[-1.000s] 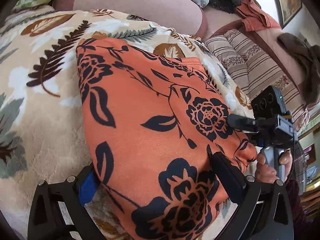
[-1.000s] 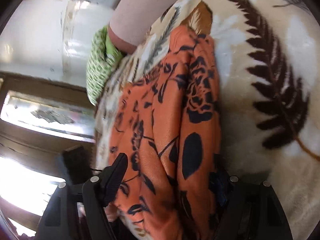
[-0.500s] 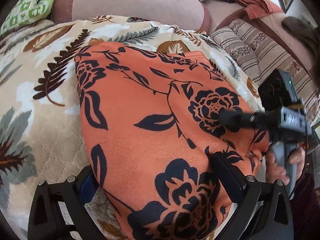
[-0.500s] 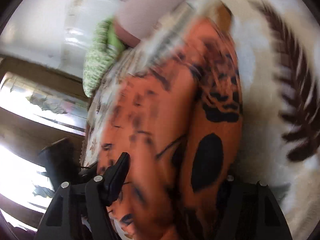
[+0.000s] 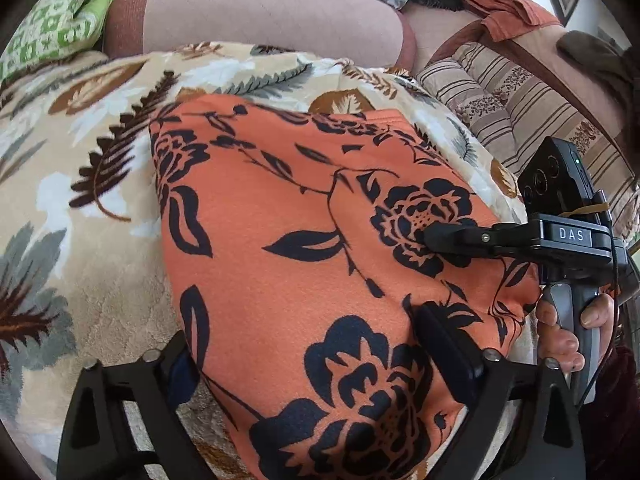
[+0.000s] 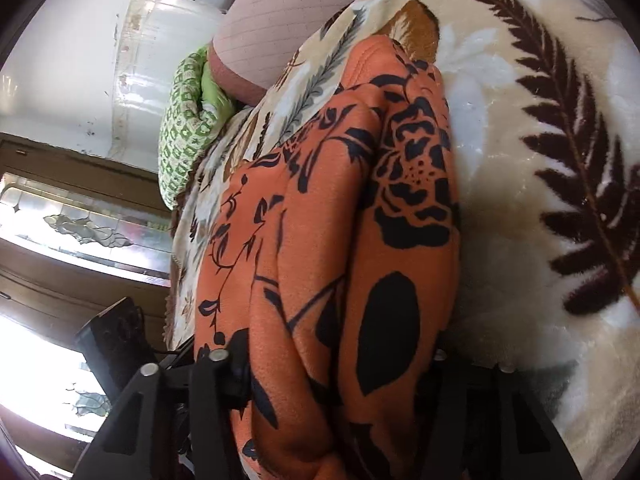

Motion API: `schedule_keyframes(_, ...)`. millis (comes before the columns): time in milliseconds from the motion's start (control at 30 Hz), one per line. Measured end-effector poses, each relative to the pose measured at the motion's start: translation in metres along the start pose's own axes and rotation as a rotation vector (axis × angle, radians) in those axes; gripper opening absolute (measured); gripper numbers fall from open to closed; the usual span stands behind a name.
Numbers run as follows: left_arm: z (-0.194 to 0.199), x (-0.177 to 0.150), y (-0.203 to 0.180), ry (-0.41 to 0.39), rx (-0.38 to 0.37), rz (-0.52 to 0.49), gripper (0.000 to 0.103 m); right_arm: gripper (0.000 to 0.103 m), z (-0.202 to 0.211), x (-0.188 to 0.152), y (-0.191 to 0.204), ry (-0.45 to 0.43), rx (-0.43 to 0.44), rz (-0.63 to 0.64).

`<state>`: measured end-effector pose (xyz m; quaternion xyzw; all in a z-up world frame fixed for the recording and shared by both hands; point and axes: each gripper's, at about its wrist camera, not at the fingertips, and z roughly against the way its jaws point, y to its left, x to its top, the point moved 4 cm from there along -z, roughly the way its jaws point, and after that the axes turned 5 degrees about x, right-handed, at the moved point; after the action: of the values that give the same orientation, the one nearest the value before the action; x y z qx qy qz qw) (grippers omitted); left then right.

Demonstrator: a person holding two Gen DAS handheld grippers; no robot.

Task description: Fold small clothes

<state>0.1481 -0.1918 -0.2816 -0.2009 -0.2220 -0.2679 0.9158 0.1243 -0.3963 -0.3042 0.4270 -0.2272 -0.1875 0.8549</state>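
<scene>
An orange garment with black flowers (image 5: pixel 280 248) lies on a leaf-print blanket (image 5: pixel 80 280). My left gripper (image 5: pixel 308 344) straddles its near corner; the jaws are wide and closing, one finger (image 5: pixel 180 368) beside the cloth edge, the other finger (image 5: pixel 444 340) lying on the cloth. At the garment's right edge, a hand holds my right gripper, whose upper finger (image 5: pixel 452 236) rests on a printed flower. In the right wrist view, my right gripper (image 6: pixel 336 360) is closing with the garment (image 6: pixel 320 220) bunched into folds between its jaws.
The blanket (image 6: pixel 520 160) covers a sofa seat with a pink back cushion (image 5: pixel 260 12). A green patterned pillow (image 5: pixel 52 28) lies at the far left, and striped cushions (image 5: pixel 520 120) with heaped clothes stand at the right. A window (image 6: pixel 60 220) is beyond the sofa's end.
The right gripper's jaws have narrowed and the cloth between them has bunched into folds. The left gripper's jaws have closed a little around the near corner.
</scene>
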Motion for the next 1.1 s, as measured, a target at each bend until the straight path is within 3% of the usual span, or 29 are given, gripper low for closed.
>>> schedule_keyframes(200,0.021,0.003,0.001,-0.055,0.031,-0.017,0.079,0.048,0.007,-0.008,0.02,-0.025,-0.011,0.02)
schedule_keyframes(433,0.064,0.006,0.032,-0.119,0.03,0.073,0.078,0.047,-0.003,-0.021,0.074,-0.033,-0.002,0.122)
schedule_keyframes(667,0.113,-0.005,0.06,-0.214,0.139,0.056,0.078,0.046,-0.027,-0.019,0.125,-0.058,0.064,0.221)
schedule_keyframes(1100,0.144,-0.026,0.105,-0.232,0.226,0.122,0.078,0.046,-0.088,-0.03,0.174,-0.003,0.102,0.279)
